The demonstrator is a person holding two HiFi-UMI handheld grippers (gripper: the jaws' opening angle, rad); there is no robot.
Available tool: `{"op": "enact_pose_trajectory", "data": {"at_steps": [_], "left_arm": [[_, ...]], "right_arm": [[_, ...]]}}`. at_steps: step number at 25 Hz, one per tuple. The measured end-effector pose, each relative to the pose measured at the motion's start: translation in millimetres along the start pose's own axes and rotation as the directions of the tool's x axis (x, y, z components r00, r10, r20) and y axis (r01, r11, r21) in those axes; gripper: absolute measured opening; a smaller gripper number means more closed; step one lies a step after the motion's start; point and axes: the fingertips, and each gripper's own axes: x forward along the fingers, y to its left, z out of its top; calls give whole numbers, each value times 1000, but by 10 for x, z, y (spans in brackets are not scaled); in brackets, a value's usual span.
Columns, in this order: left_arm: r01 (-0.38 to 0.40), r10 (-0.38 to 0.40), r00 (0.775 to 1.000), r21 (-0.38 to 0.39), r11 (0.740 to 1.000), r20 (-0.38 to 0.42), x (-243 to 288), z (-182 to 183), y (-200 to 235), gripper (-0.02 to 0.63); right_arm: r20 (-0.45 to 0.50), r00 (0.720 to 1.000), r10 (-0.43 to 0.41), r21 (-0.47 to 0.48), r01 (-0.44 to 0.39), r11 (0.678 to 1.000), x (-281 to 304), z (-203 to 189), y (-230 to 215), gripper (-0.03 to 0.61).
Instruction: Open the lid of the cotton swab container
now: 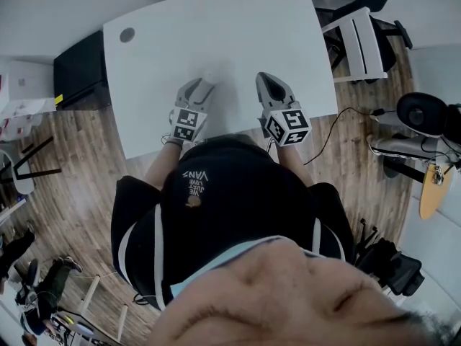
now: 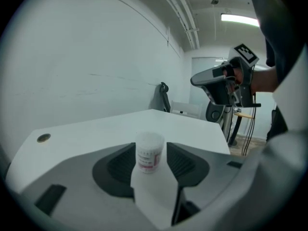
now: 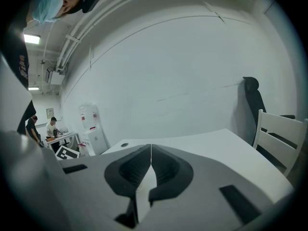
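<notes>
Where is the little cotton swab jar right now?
The cotton swab jar stands upright on the white table, at the centre of the left gripper view, between the left tool's open jaws, with a gap on each side.

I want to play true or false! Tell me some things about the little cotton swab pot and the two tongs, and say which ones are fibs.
1. The cotton swab container stands upright on the white table. True.
2. The left tongs are squeezing the container. False: their jaws stand apart, and the container shows in the gap without being pressed.
3. The right tongs are shut with nothing in them. True.
4. The container has a blue label. False: its label is white with red print.
</notes>
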Motion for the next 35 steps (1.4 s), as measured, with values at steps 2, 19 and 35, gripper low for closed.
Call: {"op": "enact_pose_trajectory", "data": {"at_steps": [2,19,35], "left_arm": [[10,-10,1000,4,1000,-19,30,-27,-30,200],[-18,15,990,-24,1000,-138,379,-340,-6,293],[-88,80,973,-28,996,-214,539,-433,45,285]], "right_arm": [[-4,1000,2,0,-2,1000,10,-11,-1,14],[-30,1000,9,13,-9,1000,-43,-119,-30,14],[-34,999,24,10,-23,1000,-47,-117,-115,13]]}}
